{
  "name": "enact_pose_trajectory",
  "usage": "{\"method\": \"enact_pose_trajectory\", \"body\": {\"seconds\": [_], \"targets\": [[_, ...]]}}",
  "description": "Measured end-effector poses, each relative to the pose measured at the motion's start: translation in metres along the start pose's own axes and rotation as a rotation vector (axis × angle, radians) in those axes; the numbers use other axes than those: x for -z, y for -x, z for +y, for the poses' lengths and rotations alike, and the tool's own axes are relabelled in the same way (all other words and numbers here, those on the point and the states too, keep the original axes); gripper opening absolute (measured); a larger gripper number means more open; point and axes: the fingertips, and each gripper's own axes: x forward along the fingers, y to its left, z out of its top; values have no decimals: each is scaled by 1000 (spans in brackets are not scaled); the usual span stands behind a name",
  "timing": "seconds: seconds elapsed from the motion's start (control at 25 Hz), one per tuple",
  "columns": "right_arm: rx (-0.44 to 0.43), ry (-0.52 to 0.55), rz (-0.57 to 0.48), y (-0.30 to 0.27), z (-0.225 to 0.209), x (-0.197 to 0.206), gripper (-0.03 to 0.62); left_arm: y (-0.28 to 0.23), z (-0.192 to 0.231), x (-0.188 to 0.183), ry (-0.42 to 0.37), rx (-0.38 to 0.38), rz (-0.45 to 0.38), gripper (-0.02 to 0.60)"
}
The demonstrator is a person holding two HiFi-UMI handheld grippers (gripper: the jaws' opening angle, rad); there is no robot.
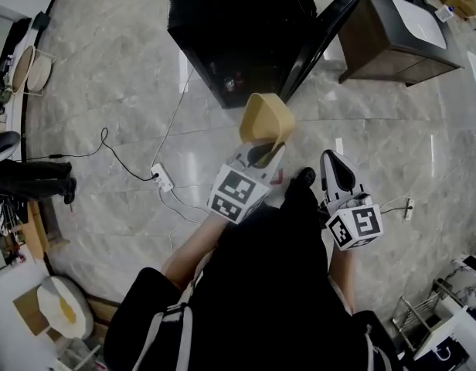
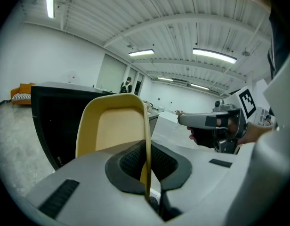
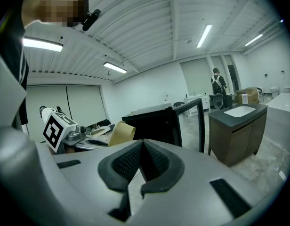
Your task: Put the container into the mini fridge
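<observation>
A tan plastic container (image 1: 266,120) hangs in the air in front of the black mini fridge (image 1: 222,29), whose door (image 1: 324,31) stands open to the right. My left gripper (image 1: 263,153) is shut on the container's side wall. In the left gripper view the container (image 2: 114,126) rises from the jaws, its thin wall pinched between the pads (image 2: 135,161). My right gripper (image 1: 335,163) floats just right of it, shut and empty. In the right gripper view its pads (image 3: 157,161) meet, and the container (image 3: 121,133) and the fridge (image 3: 152,122) lie ahead.
A brown cabinet with a white sink (image 1: 400,29) stands right of the fridge door. A white power strip (image 1: 162,178) and cables lie on the marble floor to the left. A person stands far off by a doorway (image 3: 216,84).
</observation>
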Motion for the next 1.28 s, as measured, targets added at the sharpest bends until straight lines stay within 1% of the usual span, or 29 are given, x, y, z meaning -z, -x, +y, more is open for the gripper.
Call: {"method": "enact_pose_trajectory", "body": {"seconds": [0.16, 0.32, 0.44, 0.64, 0.76, 0.84, 0.96, 1.04, 1.12, 1.28], "targets": [[-72, 14, 42, -22, -11, 0, 18, -16, 10, 4, 13, -57, 42, 35], [-162, 31, 46, -46, -25, -10, 18, -27, 28, 4, 38, -153, 67, 35], [-225, 42, 73, -62, -44, -19, 18, -41, 34, -2, 48, -229, 89, 35], [-384, 82, 95, -85, -71, -36, 18, -73, 32, -8, 30, -343, 157, 35], [-463, 103, 132, -97, -86, -36, 18, -91, 32, 0, 42, -423, 207, 35], [-520, 116, 153, -104, -94, -36, 18, -102, 34, 6, 37, -472, 233, 35], [-607, 129, 185, -110, -106, -34, 18, -119, 41, 15, 22, -537, 293, 35], [-650, 136, 215, -113, -113, -29, 18, -125, 43, 20, 19, -566, 330, 35], [-674, 144, 249, -116, -117, -23, 18, -123, 43, 28, 5, -583, 372, 35], [-683, 139, 272, -123, -120, -18, 18, -109, 48, 50, -41, -600, 479, 35]]}}
